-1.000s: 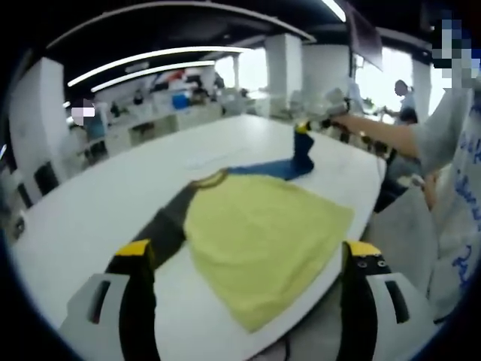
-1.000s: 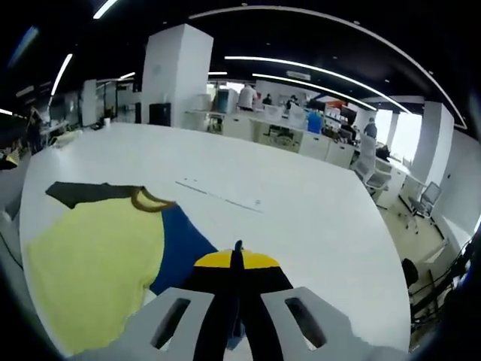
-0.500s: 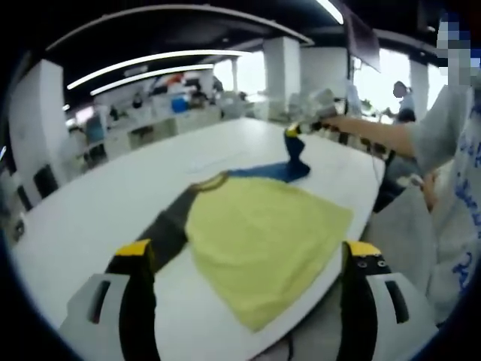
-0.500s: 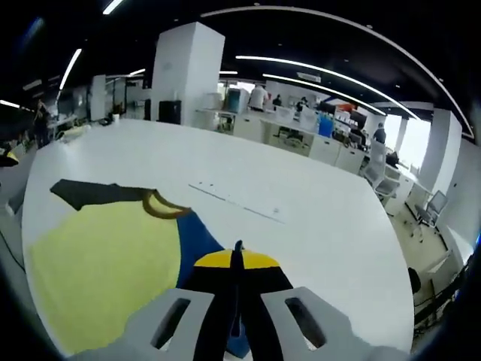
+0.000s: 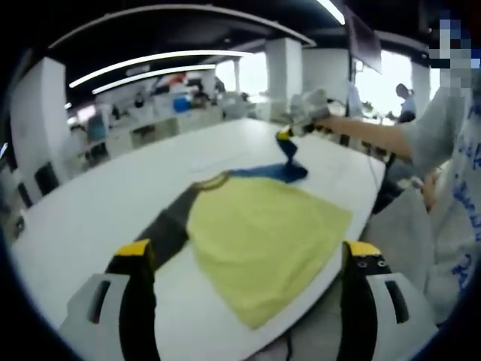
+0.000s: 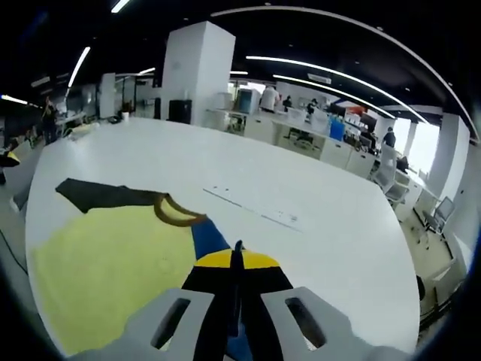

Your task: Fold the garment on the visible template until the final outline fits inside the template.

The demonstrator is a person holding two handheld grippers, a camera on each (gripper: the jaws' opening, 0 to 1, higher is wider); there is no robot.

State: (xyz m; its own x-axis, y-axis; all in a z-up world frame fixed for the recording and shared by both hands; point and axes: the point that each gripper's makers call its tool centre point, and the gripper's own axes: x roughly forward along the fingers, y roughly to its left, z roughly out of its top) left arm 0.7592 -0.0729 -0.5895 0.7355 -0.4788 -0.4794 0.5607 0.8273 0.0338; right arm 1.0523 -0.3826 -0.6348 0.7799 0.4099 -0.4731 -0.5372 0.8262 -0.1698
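Note:
A yellow shirt (image 5: 263, 241) lies flat on the white table (image 5: 90, 218), with a dark grey sleeve (image 5: 161, 229) spread out to its left. Its blue sleeve (image 5: 279, 170) rises off the table at the far end, pinched by my right gripper (image 5: 285, 137). In the right gripper view that gripper (image 6: 237, 259) is shut on the blue sleeve (image 6: 209, 237), beside the brown collar (image 6: 179, 216) and yellow body (image 6: 105, 271). My left gripper (image 5: 248, 256) hangs open in front of the near hem, touching nothing.
Faint thin marks (image 6: 255, 210) run across the table past the collar. The table edge (image 5: 353, 248) curves close along the shirt's right side. The person's arm and grey sleeve (image 5: 421, 135) reach in from the right. Desks and chairs stand behind.
My right gripper has carried the blue sleeve a little leftward, in toward the shirt's body. The left gripper and the rest of the shirt have stayed put.

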